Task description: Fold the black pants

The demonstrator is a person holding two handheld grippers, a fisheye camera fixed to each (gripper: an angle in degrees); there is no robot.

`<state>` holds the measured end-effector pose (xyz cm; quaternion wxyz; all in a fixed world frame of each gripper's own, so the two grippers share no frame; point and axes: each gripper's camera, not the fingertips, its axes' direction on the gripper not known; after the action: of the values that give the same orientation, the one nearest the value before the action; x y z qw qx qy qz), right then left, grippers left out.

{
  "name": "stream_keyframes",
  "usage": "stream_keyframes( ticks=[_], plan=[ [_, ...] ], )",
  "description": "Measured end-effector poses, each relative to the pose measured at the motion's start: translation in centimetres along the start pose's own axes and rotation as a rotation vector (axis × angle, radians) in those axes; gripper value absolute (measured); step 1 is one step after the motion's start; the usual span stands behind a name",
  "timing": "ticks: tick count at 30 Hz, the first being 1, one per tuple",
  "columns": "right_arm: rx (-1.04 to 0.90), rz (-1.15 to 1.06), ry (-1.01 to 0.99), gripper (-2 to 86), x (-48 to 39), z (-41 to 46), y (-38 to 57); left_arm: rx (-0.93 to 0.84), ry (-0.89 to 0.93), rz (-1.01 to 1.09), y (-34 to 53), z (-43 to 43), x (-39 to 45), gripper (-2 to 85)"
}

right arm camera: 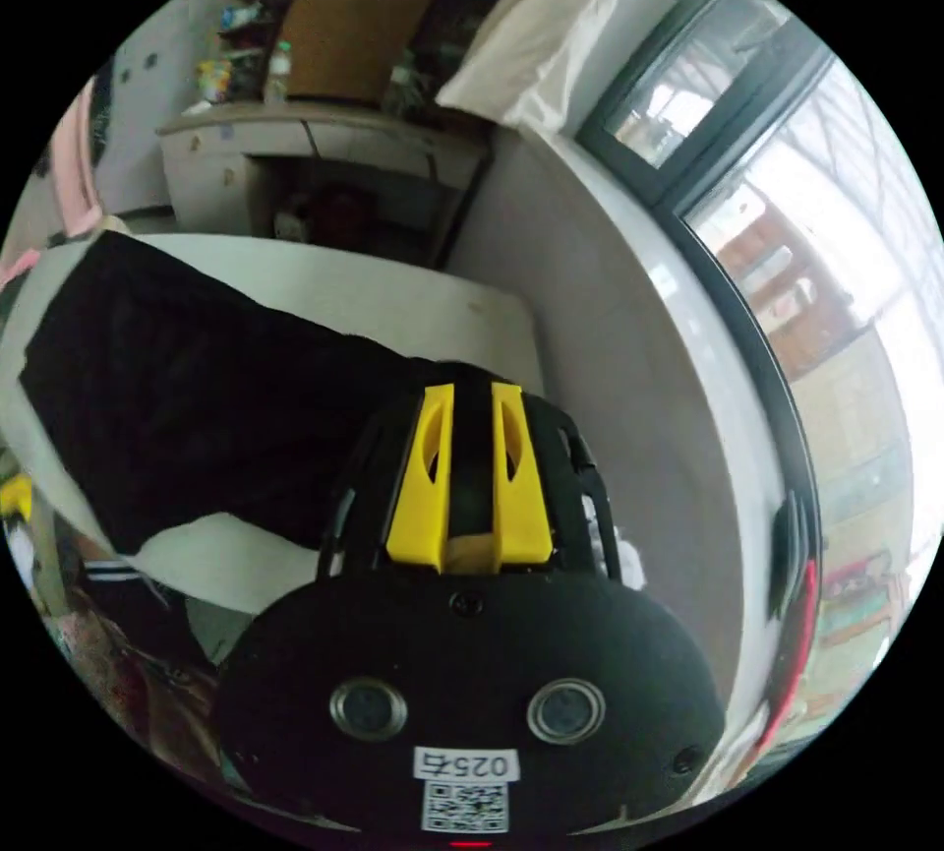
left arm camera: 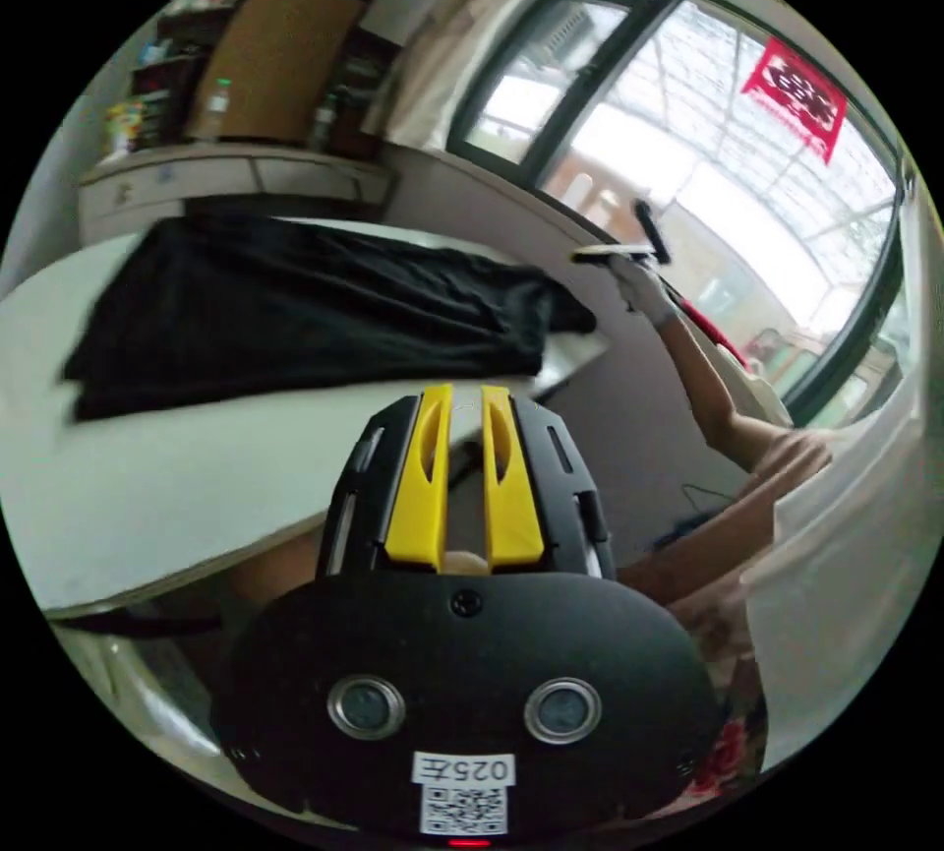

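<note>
Two yellow jaws on the left gripper [left arm camera: 464, 398] are standing nearly together, a thin slit showing between them, and they are gripping nothing; their tips are hanging over the near edge of the white table [left arm camera: 147, 487]. Beyond them, the black pants [left arm camera: 295, 320] are lying stretched along the table's far side, one end reaching the corner nearest the window [left arm camera: 708, 162]. Past that corner, in the left gripper view, the other gripper [left arm camera: 629, 246] is being held up in a gloved hand [left arm camera: 644, 290], its jaws too blurred to judge there.

On the right gripper [right arm camera: 472, 398] the yellow jaws are also sitting close together with a narrow gap, and I cannot tell whether cloth is caught between them. Behind their tips the pants [right arm camera: 197, 398] are covering much of the table [right arm camera: 393, 295], spreading toward its left edge, while a bare strip is showing along the far edge by the grey wall [right arm camera: 610, 379].
</note>
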<state>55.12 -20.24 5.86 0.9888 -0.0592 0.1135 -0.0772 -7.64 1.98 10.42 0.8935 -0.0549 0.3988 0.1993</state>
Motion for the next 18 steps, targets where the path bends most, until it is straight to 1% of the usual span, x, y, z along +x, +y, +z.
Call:
stream_keyframes(
  ticks=[1, 2, 3, 4, 5, 6, 8, 9, 11, 13, 14, 15, 16, 18],
  plan=[
    [0.035, -0.027, -0.068, 7.4, -1.1, -0.8, 0.1, 0.012, -0.071, -0.014, -0.2, -1.4, -1.2, 2.1],
    [0.087, -0.103, -0.225, 7.8, -3.8, -1.9, 0.1, 0.028, -0.209, -0.055, -0.5, -3.6, -3.5, 2.7],
    [0.137, -0.165, -0.372, 9.3, -6.6, -2.7, -0.3, 0.014, -0.298, -0.103, -1.0, -4.9, -5.7, 3.3],
    [0.159, -0.206, -0.446, 10.0, -8.1, -3.0, -0.6, 0.007, -0.312, -0.125, -1.1, -5.4, -6.8, 3.5],
    [0.187, -0.288, -0.573, 10.2, -11.2, -3.4, -1.4, 0.001, -0.315, -0.155, -1.3, -5.8, -8.6, 4.0],
    [0.204, -0.352, -0.658, 9.8, -14.3, -3.6, -2.5, -0.005, -0.294, -0.194, -1.5, -5.7, -10.5, 4.1],
    [0.258, -0.387, -0.776, 8.1, -18.5, -3.7, -4.5, -0.029, -0.295, -0.234, -1.6, -4.9, -12.4, 4.4],
    [0.274, -0.409, -0.819, 7.0, -21.2, -3.3, -6.1, -0.053, -0.331, -0.237, -1.7, -4.1, -13.1, 4.7],
    [0.309, -0.445, -0.841, 6.6, -25.0, -2.5, -8.6, -0.093, -0.364, -0.246, -1.7, -2.9, -13.7, 5.4],
    [0.408, -0.444, -0.808, 5.0, -27.8, -1.9, -10.6, -0.1, -0.356, -0.232, -1.7, -2.3, -14.0, 6.2],
    [0.508, -0.415, -0.79, 1.9, -28.7, -1.9, -11.3, -0.09, -0.371, -0.209, -1.6, -2.2, -13.9, 6.4],
    [0.598, -0.329, -0.803, 0.2, -28.8, -2.1, -11.7, -0.093, -0.384, -0.2, -1.5, -2.1, -14.0, 6.3],
    [0.639, -0.283, -0.826, -0.1, -28.6, -2.2, -11.8, -0.097, -0.385, -0.198, -1.5, -2.0, -14.1, 6.3],
    [0.825, -0.194, -0.938, -0.7, -28.0, -2.9, -11.6, -0.136, -0.339, -0.194, -1.4, -1.4, -15.0, 5.4]
  ],
)
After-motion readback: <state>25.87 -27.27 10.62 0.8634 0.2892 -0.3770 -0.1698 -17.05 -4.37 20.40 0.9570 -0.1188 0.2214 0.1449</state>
